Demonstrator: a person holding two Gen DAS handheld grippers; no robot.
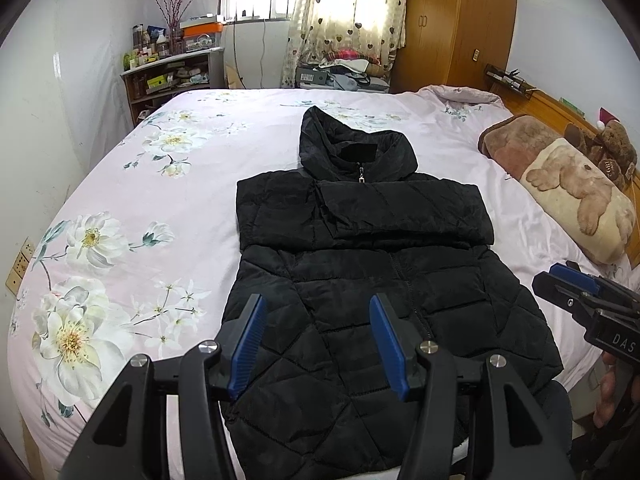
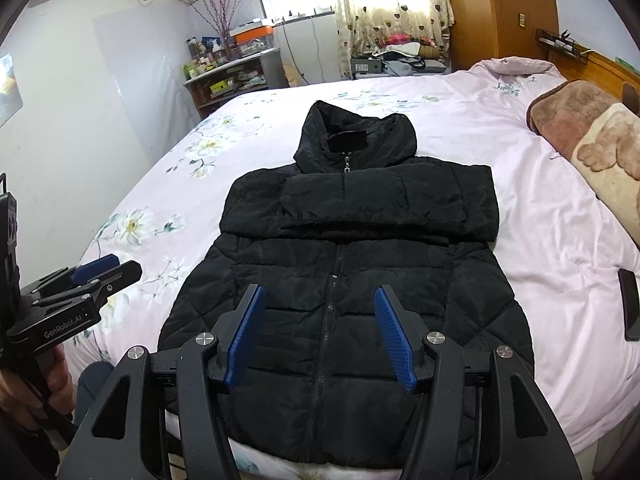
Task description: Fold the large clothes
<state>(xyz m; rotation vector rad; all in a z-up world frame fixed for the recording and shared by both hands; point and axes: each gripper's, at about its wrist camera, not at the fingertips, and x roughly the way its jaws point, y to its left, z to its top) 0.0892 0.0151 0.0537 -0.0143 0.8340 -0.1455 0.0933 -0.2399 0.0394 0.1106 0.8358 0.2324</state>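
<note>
Black padded jacket [image 2: 340, 280] lies flat on my bed [image 2: 540, 240], sleeves already crossed over its chest. Both my tongs, left [image 1: 318, 344] and right [image 2: 320, 336], hover spread and empty above its hem. Puffy, soft, probably slippery; I'd pinch the hem corners.

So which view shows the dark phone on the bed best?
The right wrist view: the phone lies on the sheet at the right edge, beside the jacket. The left wrist view does not show it.
</note>
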